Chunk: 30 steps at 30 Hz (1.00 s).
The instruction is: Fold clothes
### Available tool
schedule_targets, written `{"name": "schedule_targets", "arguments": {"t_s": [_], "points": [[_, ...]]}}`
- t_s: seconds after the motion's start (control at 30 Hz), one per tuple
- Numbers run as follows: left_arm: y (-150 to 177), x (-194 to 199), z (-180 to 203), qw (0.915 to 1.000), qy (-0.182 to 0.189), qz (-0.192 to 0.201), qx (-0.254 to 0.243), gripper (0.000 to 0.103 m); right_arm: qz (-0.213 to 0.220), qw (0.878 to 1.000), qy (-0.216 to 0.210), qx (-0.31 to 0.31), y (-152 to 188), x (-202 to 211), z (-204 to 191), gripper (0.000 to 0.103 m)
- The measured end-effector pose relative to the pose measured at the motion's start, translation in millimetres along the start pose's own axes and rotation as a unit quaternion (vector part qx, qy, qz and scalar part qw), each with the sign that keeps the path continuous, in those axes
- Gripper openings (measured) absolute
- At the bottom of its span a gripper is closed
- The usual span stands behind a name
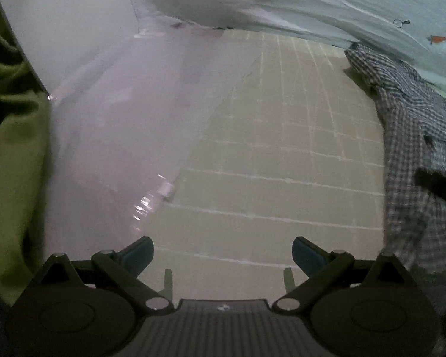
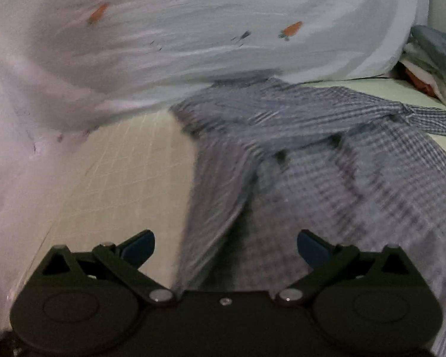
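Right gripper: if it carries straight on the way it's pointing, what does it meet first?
Most likely the checked shirt. The right gripper is open and empty, with crumpled shirt fabric directly ahead between its fingers. Depth is unclear, but nothing else appears nearer.

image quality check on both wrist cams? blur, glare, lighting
Left wrist: dim, fisheye-bent; specular glints on the clear plastic sheet; pale gridded mat fairly sharp. Right wrist: motion smear across the blue-and-white checked shirt and pale carrot-print fabric; gripper body stays crisp.
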State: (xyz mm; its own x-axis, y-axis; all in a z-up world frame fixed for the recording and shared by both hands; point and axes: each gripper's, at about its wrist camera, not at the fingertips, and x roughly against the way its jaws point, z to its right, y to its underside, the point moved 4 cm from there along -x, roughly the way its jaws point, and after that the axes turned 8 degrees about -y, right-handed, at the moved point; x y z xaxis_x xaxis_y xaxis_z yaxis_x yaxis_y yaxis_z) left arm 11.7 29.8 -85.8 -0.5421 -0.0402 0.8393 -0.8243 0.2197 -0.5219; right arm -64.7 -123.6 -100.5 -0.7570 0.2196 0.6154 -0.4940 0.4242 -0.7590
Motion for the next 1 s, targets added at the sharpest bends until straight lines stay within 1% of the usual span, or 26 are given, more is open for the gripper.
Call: {"name": "schedule_targets", "arguments": {"t_s": [0.07, 0.17, 0.2, 0.27, 0.37, 0.47, 0.5, 0.63, 0.67, 0.7, 0.73, 0.83, 0.9, 1.0], "points": [[-1.9, 0.0, -15.7, 1.0, 0.004, 0.0, -0.002, 0.099, -0.011, 1.0, 0.012, 0.01, 16.3, 4.6, -24.7, 0.103], [-0.3, -3.5, -29.7, 0.9999, 0.013, -0.006, -0.001, 0.099, -0.024, 0.998, 0.038, 0.046, 35.5, 6.1, -48.4, 0.101], [0.4, -6.0, -31.5, 0.9998, 0.019, -0.009, -0.002, 0.099, -0.028, 0.997, 0.049, 0.058, 40.8, 6.4, -53.0, 0.097], [2.5, -10.8, -32.9, 0.9994, 0.029, -0.014, -0.013, 0.099, -0.033, 0.994, 0.07, 0.071, 51.4, 8.2, -57.3, 0.096], [6.4, -14.5, -34.3, 0.9986, 0.036, -0.016, -0.036, 0.099, -0.042, 0.991, 0.095, 0.078, 64.6, 13.2, -57.5, 0.089], [7.7, -16.8, -35.7, 0.9978, 0.044, -0.022, -0.044, 0.099, -0.057, 0.991, 0.092, 0.084, 77.8, 22.1, -54.8, 0.071], [6.8, -17.7, -35.9, 0.9975, 0.049, -0.025, -0.044, 0.099, -0.061, 0.991, 0.088, 0.084, 81.1, 25.5, -53.1, 0.063], [6.7, -19.3, -22.3, 0.9952, 0.067, -0.03, -0.064, 0.099, -0.068, 0.99, 0.087, 0.085, 87.6, 39.0, -45.3, 0.038], [7.6, -18.6, -18.8, 0.9946, 0.071, -0.03, -0.069, 0.099, -0.069, 0.991, 0.081, 0.081, 88.6, 41.9, -42.1, 0.034], [8.7, -17.5, -15.6, 0.9941, 0.075, -0.031, -0.073, 0.099, -0.071, 0.993, 0.068, 0.072, 88.6, 44.4, -38.4, 0.02], [9.8, -16.5, -12.4, 0.9935, 0.078, -0.032, -0.076, 0.099, -0.074, 0.994, 0.052, 0.063, 87.5, 45.9, -34.2, 0.011], [11.0, -12.8, -4.6, 0.9922, 0.085, -0.034, -0.085, 0.099, -0.067, 0.997, -0.003, 0.034, 76.9, 57.1, -22.0, 0.004], [10.1, -10.1, -0.2, 0.9917, 0.088, -0.033, -0.088, 0.099, -0.058, 0.997, -0.04, 0.01, 64.0, 69.2, -9.5, 0.004], [8.8, -4.6, 9.4, 0.9917, 0.091, -0.029, -0.086, 0.099, -0.048, 0.993, -0.094, -0.058, 41.9, 86.6, 24.6, 0.004]]}}
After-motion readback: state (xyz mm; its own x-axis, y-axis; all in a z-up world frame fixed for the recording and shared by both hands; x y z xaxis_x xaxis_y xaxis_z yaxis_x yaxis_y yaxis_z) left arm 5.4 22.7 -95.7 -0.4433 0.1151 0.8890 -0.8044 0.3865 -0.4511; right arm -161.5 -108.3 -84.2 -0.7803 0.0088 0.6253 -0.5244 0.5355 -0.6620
